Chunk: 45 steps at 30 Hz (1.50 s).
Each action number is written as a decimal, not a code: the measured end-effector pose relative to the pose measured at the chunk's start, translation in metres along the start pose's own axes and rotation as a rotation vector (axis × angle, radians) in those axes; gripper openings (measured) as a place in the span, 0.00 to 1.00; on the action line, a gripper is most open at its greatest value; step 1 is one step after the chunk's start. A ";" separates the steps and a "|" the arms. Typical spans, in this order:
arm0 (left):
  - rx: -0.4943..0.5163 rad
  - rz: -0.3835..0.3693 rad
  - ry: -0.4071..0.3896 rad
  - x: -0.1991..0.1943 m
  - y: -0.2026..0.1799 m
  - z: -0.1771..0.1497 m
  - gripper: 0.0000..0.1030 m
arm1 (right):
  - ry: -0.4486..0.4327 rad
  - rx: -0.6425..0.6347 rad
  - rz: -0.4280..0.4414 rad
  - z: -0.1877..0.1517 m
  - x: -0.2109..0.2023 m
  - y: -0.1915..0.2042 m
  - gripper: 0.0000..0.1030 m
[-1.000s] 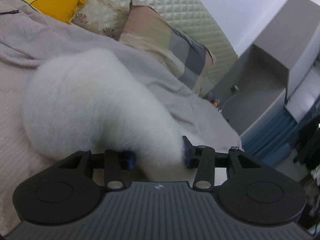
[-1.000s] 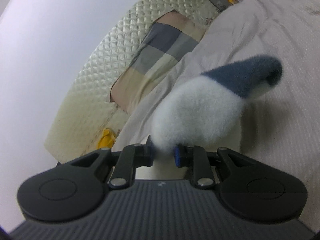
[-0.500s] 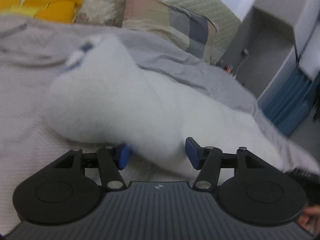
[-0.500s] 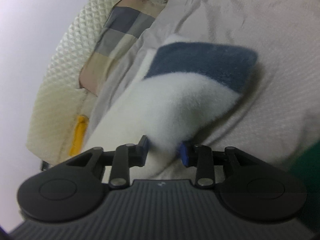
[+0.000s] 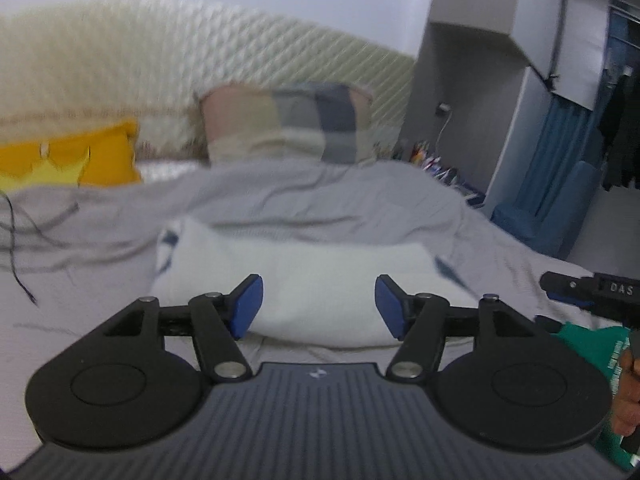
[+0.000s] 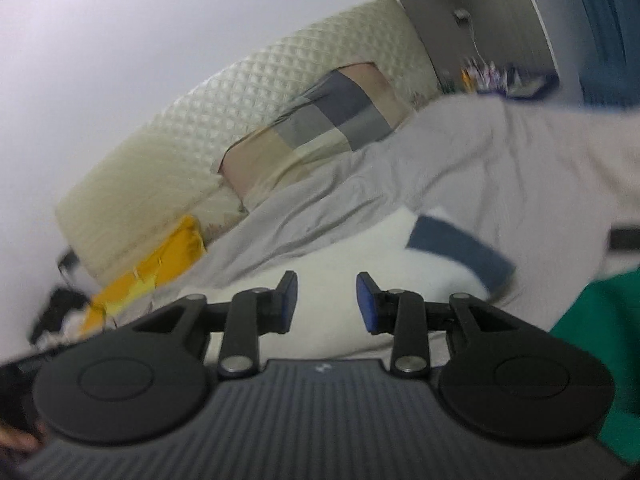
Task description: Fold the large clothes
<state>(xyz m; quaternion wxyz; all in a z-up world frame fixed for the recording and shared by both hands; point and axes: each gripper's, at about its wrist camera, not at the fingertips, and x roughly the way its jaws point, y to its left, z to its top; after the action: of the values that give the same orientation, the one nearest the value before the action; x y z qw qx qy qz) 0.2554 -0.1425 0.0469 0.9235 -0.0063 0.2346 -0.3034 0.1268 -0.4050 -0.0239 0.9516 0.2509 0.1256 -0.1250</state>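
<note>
Both grippers have let go of the white fleece [image 5: 320, 280] and pulled back: left gripper [image 5: 319, 306] wide, right gripper [image 6: 326, 300] narrower, both empty. This fold looks laid; next, regrip at twelve o'clock.

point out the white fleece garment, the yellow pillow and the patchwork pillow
white fleece garment [image 5: 320, 276], left wrist view, middle of the folded white body
yellow pillow [image 5: 108, 156], left wrist view, orange corner
patchwork pillow [image 6: 320, 128], right wrist view, grey patches
</note>
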 end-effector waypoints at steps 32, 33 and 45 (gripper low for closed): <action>0.094 0.070 -0.112 -0.288 -0.063 -0.097 0.99 | -0.097 -0.302 0.033 -0.100 -0.211 0.101 0.90; 0.098 0.079 -0.109 -0.287 -0.063 -0.100 0.99 | -0.095 -0.309 0.031 -0.104 -0.210 0.100 0.90; 0.104 0.097 -0.096 -0.267 -0.051 -0.136 0.99 | -0.098 -0.382 -0.002 -0.146 -0.192 0.099 0.90</action>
<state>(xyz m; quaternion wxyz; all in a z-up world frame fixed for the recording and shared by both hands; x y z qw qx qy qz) -0.0210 -0.0157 0.0479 0.9464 0.0384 0.1738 -0.2696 -0.0494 -0.2142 -0.0445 0.9868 0.0594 0.1009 -0.1117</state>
